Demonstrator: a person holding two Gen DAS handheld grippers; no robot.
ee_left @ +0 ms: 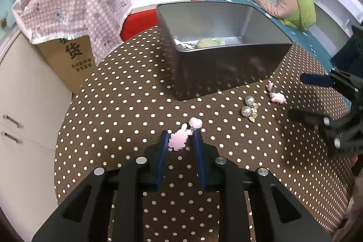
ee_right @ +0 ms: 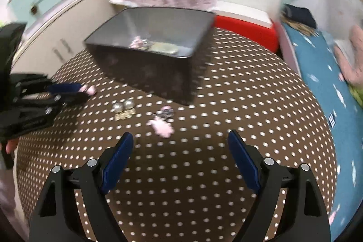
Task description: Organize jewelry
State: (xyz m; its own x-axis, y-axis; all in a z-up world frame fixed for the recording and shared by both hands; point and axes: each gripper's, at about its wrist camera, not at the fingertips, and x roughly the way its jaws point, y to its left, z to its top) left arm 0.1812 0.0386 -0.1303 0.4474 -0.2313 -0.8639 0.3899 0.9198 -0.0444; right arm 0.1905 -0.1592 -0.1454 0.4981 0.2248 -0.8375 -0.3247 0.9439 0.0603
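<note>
My left gripper (ee_left: 180, 137) is shut on a pink rabbit earring (ee_left: 179, 138) just above the polka-dot table; it also shows in the right wrist view (ee_right: 87, 89). My right gripper (ee_right: 180, 140) is open and empty; it shows at the right edge of the left wrist view (ee_left: 317, 96). A second pink earring (ee_left: 277, 95) (ee_right: 161, 124) and a pair of pearl earrings (ee_left: 249, 107) (ee_right: 124, 108) lie on the table. A dark metal tin (ee_left: 226, 69) (ee_right: 145, 69) stands behind them with jewelry inside.
The round table has a brown cloth with white dots (ee_left: 127, 110). A cardboard box (ee_left: 68, 60) under a pink checked cloth (ee_left: 74, 1) stands at the left. A white cabinet (ee_left: 27, 106) is beside it. A bed with blue bedding (ee_right: 317, 74) lies at the right.
</note>
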